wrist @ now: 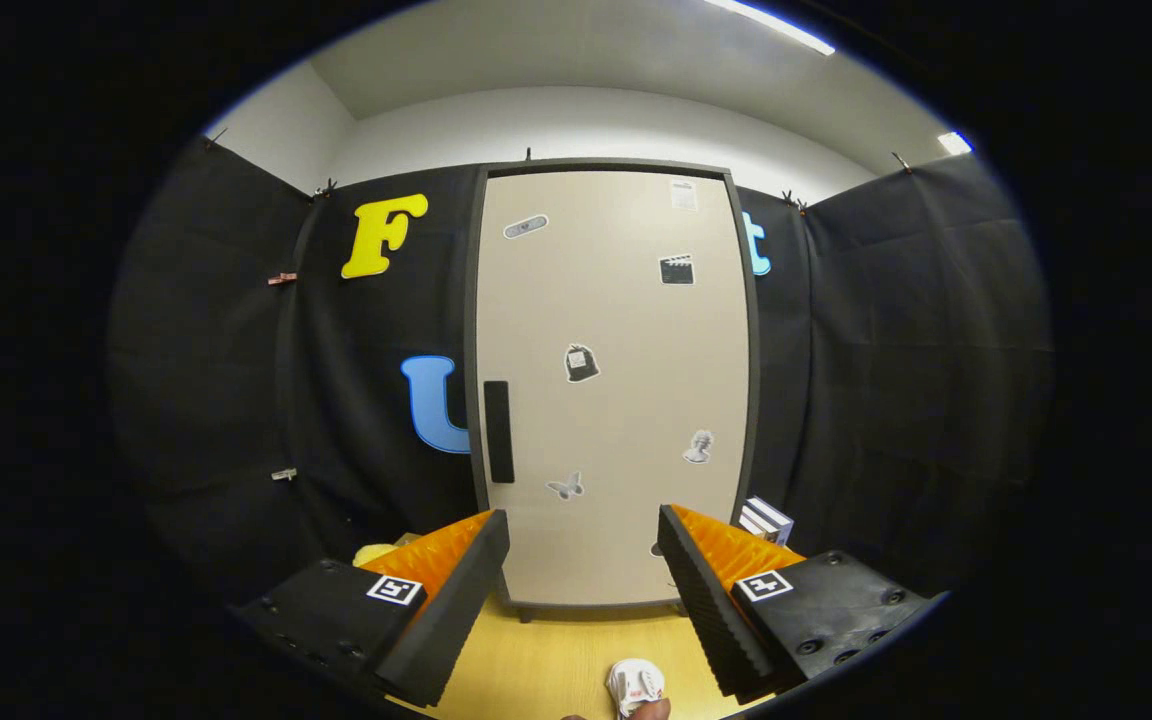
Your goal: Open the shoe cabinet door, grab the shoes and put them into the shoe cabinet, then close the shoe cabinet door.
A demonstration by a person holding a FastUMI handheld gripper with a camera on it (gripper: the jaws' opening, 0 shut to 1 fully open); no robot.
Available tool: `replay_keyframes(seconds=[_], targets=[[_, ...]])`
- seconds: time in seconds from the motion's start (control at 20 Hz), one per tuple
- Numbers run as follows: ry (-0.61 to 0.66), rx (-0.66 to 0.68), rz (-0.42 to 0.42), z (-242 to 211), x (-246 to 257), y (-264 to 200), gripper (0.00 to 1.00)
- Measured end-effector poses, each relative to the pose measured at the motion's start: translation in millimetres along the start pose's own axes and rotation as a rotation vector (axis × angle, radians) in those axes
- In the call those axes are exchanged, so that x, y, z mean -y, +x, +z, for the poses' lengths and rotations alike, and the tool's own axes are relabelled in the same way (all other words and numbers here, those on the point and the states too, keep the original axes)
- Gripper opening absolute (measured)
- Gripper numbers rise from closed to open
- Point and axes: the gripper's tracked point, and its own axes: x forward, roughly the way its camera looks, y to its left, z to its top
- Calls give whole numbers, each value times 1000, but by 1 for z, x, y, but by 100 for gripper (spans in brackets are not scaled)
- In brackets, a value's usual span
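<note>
**Cabinet ahead of the open fingers**

The tall beige shoe cabinet (616,380) stands beyond the gripper (584,580), its door closed. The black vertical handle (498,432) sits on the door's left side. The fingers are spread apart, holding nothing. A small white shoe (634,684) lies on the wooden floor (546,660) between them. Striped boxes (766,520) stand right of the cabinet.

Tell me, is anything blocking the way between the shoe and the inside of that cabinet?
Yes: the cabinet door is shut, covering the whole front, its dark handle untouched. The white shoe lies on the wooden floor below the open hand-held gripper, whose fingers hold nothing. The floor up to the door looks bare.
</note>
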Motion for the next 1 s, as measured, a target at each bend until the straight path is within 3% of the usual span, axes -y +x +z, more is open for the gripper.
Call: replay_keyframes(seconds=[0.2,0.45,1.0], targets=[[-14,37,37,20,-34,31,98],[-23,30,63,6,-73,81,98],[-50,-18,-7,-29,-90,199,97]])
